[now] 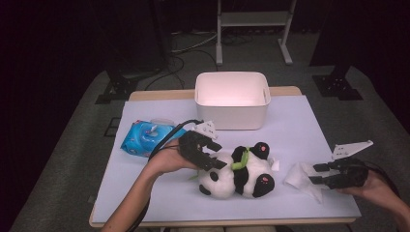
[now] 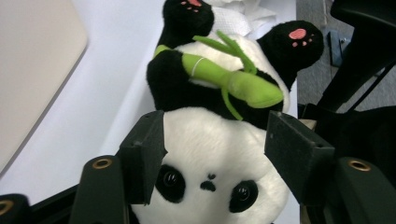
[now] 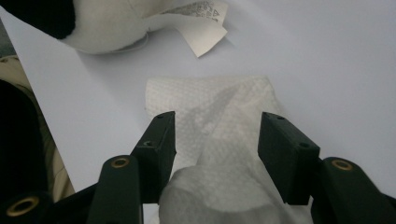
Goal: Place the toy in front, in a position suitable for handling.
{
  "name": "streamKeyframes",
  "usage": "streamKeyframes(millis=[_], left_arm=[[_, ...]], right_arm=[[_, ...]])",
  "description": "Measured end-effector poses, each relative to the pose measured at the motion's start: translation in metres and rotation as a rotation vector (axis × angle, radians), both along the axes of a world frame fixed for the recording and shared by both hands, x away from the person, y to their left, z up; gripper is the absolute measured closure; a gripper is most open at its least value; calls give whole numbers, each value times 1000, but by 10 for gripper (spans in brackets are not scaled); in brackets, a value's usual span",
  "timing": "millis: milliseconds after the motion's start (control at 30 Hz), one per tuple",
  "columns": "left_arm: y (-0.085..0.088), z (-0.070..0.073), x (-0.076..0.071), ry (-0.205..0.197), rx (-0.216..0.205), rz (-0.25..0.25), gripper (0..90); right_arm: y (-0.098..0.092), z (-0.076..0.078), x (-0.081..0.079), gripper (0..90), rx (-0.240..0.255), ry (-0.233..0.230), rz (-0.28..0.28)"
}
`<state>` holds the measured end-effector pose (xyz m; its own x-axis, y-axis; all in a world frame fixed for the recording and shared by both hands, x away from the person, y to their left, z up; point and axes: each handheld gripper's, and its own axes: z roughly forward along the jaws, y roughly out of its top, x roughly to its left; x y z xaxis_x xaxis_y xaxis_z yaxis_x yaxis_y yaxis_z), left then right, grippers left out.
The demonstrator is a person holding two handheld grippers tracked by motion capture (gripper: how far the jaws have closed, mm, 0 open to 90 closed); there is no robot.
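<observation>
Table [image 1: 145, 203] under a pale sheet is carrying a white bin [image 1: 232, 99] at the back, a plush panda [image 1: 239, 176] lying front-centre, a blue wipes pack [image 1: 145, 137] to its left and a wet wipe [image 1: 302, 179] to its right. Left gripper [image 1: 212, 157] is straddling the panda's head, jaws apart, pads not pressing. Right gripper [image 1: 321, 174] is hanging apart over the wipe, which lies loose between its jaws. Closing squarely on the wipe's bunched middle should be giving the surest pinch.

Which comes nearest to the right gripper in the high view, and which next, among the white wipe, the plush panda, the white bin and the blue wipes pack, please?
From the right gripper:
1. White wipe, at its jaws.
2. Plush panda, mid-table.
3. White bin, at the far edge.
4. Blue wipes pack, far left.
</observation>
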<state>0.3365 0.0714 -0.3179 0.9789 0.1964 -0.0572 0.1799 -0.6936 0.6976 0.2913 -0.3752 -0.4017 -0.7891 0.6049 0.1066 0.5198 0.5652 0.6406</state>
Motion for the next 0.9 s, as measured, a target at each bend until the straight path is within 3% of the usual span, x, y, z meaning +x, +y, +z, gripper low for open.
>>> streamKeyframes(millis=[233,367,567,900], left_arm=[[16,-7,1,17,-57,40,336],[22,-11,1,17,-57,57,308],[30,-12,0,8,-67,81,291],[41,-18,-1,1,-64,113,246]], right_arm=[[6,11,4,421,22,-8,21],[8,21,4,419,53,-16,32],[12,28,5,412,20,-28,45],[18,49,4,403,14,-69,68]])
